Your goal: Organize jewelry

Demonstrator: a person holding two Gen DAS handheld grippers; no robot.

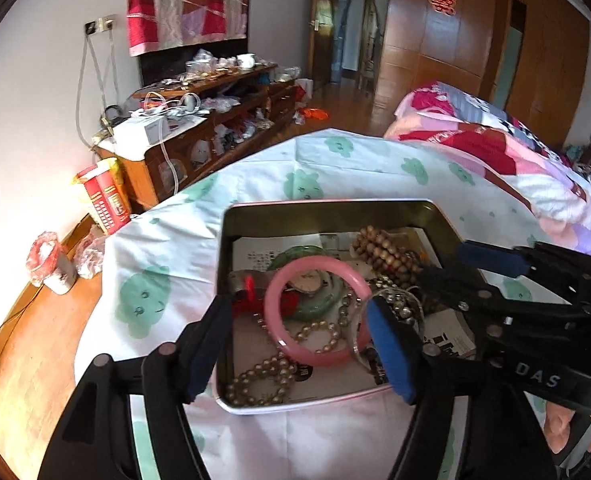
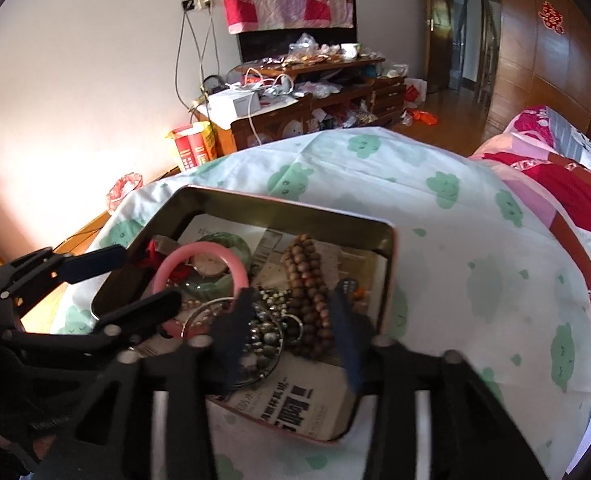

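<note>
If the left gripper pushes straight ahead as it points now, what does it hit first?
Most likely the pink bangle in the tin, lying between the open left gripper fingers; depth is uncertain.

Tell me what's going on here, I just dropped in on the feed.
A person holds two grippers over a metal tin of jewelry on a sheet-covered surface. Both stand open and hold nothing. The left gripper hangs over the pink bangle and pearl strands; the right gripper hangs over the wooden bead bracelet and a dark metallic bead bracelet. Everything lies mixed in the tin, on printed paper.
</note>
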